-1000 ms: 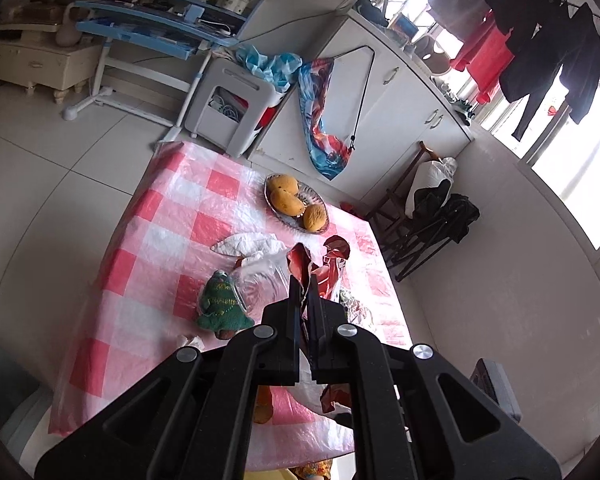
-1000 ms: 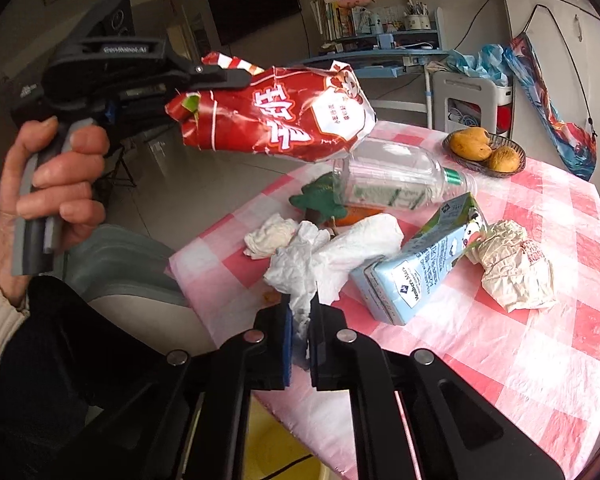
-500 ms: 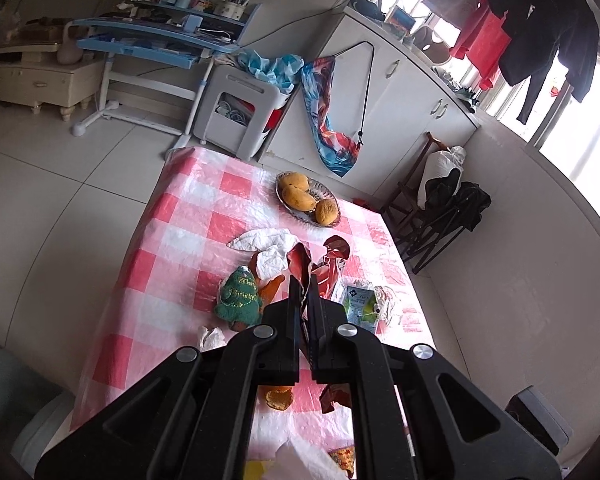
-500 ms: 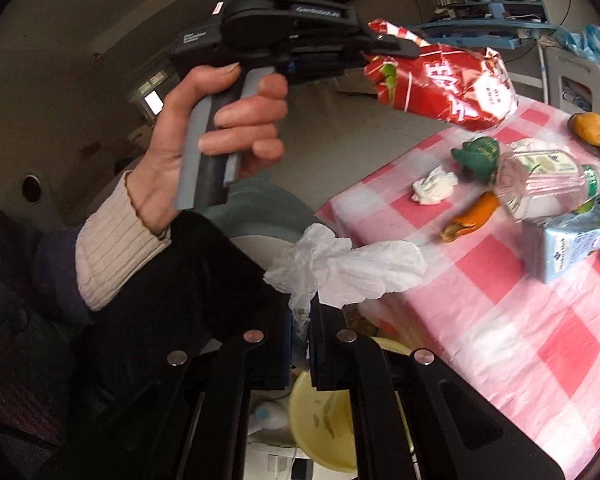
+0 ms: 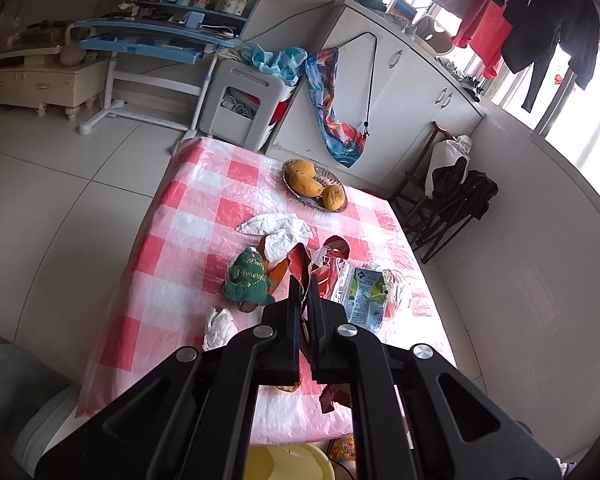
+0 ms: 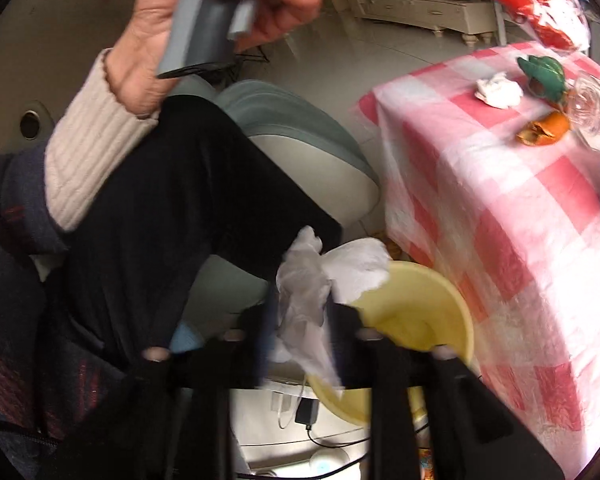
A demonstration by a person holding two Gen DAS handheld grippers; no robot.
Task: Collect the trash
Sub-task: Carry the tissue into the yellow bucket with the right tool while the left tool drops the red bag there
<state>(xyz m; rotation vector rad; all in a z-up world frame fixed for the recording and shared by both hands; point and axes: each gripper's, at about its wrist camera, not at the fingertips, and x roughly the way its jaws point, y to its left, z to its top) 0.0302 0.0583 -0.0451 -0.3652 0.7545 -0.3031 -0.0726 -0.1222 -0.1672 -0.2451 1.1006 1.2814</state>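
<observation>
1. on the table [image 5: 188,216], in the left wrist view, a bowl [image 5: 342,207] with three mangoes [image 5: 307,183] stands at 12 o'clock. nearer lie a white bag [image 5: 274,225], a green toy [image 5: 248,278], a carton [image 5: 366,294] and a small tissue [image 5: 219,326].
2. the left gripper [image 5: 305,300] has its jaws together, clamped on a red wrapper [image 5: 300,266]; the wrapper hides part of the table behind it.
3. only the right wrist view shows the hand [image 6: 204,20] on the left gripper's handle, a black trouser leg and a peel [image 6: 546,132] on the table.
4. the right gripper [image 6: 300,320] is blurred. its jaws have just been opening and stand apart; a white napkin [image 6: 320,276] is between them, and i cannot tell if it touches them.
5. the yellow bin [image 6: 448,300] stands below the table edge, at 4 o'clock from the napkin. the napkin hangs over its rim; the visible inside looks bare.
</observation>
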